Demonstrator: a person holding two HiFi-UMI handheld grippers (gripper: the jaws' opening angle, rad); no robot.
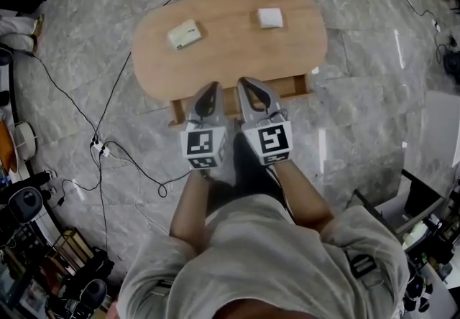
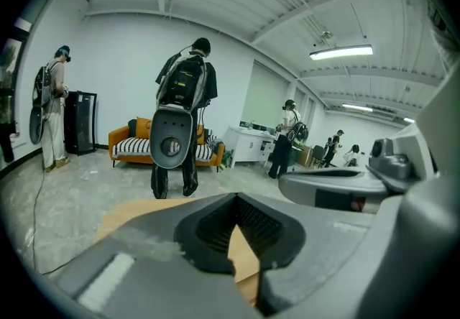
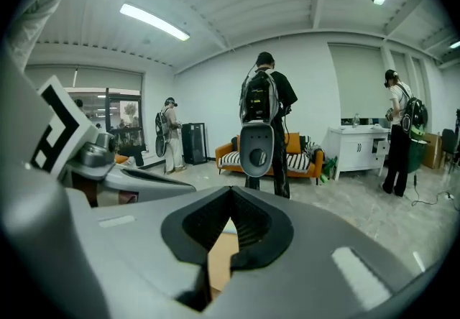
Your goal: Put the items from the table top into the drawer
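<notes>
You are holding the left gripper [image 1: 210, 95] and right gripper [image 1: 250, 91] closed and empty at the tabletop's [image 1: 230, 59] near edge. The pale packet [image 1: 185, 34] is lying ahead-left, and the white pad [image 1: 270, 18] ahead-right, nearer your right.

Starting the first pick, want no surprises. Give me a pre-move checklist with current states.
1. Left gripper empty: ok. Jaws together, nothing between them.
2. Right gripper empty: ok. Jaws together too.
3. Jaws open for a grasp: not ok, both are shut.
4. Items reachable: ok. The cream item and the white square item lie apart on the table, neither touched.
5. Drawer open enough: cannot tell, the grippers cover most of it in the head view.
6. Path over the tabletop: ok, nothing stands between the grippers and the items.
</notes>
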